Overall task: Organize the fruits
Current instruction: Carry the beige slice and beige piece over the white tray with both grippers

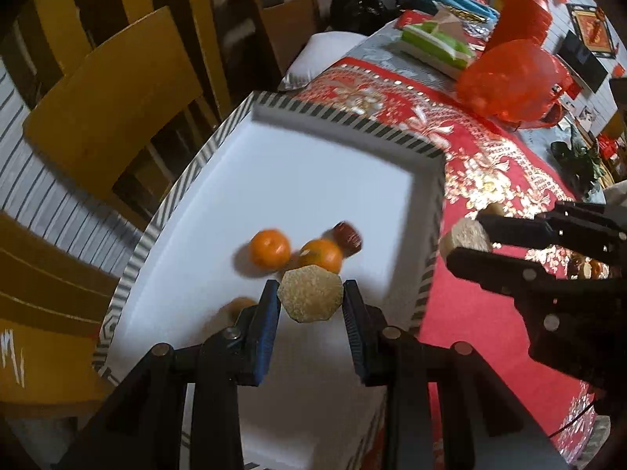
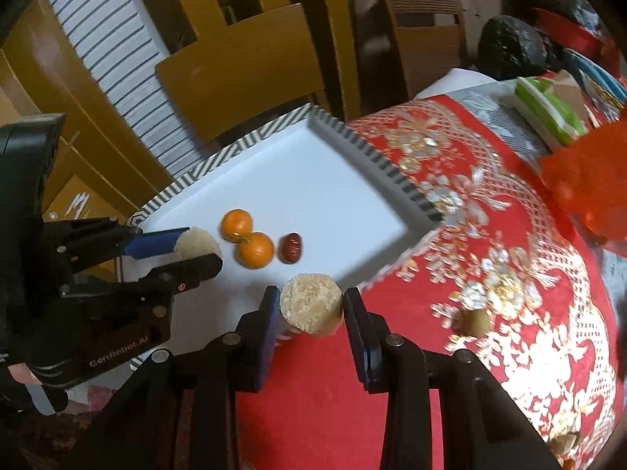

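A white tray (image 1: 298, 180) with a striped rim lies on the red tablecloth. On it sit two oranges (image 1: 270, 248) (image 1: 322, 254) and a dark red date (image 1: 348, 236); they also show in the right wrist view (image 2: 236, 225) (image 2: 256, 250) (image 2: 290, 248). My left gripper (image 1: 311, 299) is shut on a pale sugarcane chunk (image 1: 310, 295) above the tray's near end. My right gripper (image 2: 311, 307) is shut on another sugarcane chunk (image 2: 311, 307) at the tray's near right edge (image 2: 392, 262). It shows in the left wrist view (image 1: 466, 241), beside the tray.
Another small pale piece (image 2: 476, 323) lies on the red cloth (image 2: 490, 274) to the right. A red mesh bag (image 1: 509, 78), a green packet (image 1: 435, 41) and clutter stand at the far end. Wooden chairs (image 1: 113, 90) stand left of the table.
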`<action>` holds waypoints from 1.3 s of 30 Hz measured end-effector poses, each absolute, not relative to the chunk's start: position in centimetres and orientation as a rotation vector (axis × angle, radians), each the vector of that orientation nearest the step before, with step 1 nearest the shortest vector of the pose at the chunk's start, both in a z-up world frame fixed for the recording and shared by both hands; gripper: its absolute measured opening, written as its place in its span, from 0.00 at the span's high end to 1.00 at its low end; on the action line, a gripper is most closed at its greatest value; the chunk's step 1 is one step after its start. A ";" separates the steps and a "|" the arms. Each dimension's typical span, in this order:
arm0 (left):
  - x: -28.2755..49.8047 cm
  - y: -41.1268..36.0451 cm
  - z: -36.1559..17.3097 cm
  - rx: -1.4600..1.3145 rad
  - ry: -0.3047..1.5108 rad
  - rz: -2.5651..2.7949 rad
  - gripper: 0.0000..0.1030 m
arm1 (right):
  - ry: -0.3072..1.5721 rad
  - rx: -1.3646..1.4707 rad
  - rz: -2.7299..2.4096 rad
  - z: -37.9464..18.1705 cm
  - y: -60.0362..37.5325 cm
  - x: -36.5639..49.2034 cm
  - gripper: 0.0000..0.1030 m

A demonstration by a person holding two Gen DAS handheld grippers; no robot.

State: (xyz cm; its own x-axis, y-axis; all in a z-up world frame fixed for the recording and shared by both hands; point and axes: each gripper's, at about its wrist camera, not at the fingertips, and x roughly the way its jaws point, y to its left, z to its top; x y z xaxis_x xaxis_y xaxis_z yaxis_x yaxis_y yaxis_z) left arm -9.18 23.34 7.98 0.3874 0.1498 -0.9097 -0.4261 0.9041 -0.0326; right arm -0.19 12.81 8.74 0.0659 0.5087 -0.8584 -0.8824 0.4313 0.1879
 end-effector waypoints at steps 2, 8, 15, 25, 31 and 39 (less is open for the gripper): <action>-9.8 23.8 7.5 -0.295 1.131 0.380 0.70 | 1.055 -0.451 1.119 8.4 13.7 -0.6 0.65; -11.8 24.6 6.0 -0.337 1.170 0.392 0.70 | 1.074 -0.477 1.160 7.3 15.7 -1.6 0.65; -12.9 25.4 4.9 -0.374 1.192 0.399 0.70 | 1.110 -0.497 1.188 5.7 17.5 -2.5 0.65; -13.1 25.6 4.1 -0.386 1.207 0.397 0.70 | 1.173 -0.522 1.190 3.3 18.6 -2.8 0.65; -13.0 25.8 3.7 -0.393 1.212 0.400 0.70 | 1.188 -0.530 1.190 2.5 19.1 -2.8 0.65; -12.9 26.2 3.2 -0.415 1.227 0.406 0.70 | 1.191 -0.527 1.190 2.2 19.6 -2.7 0.65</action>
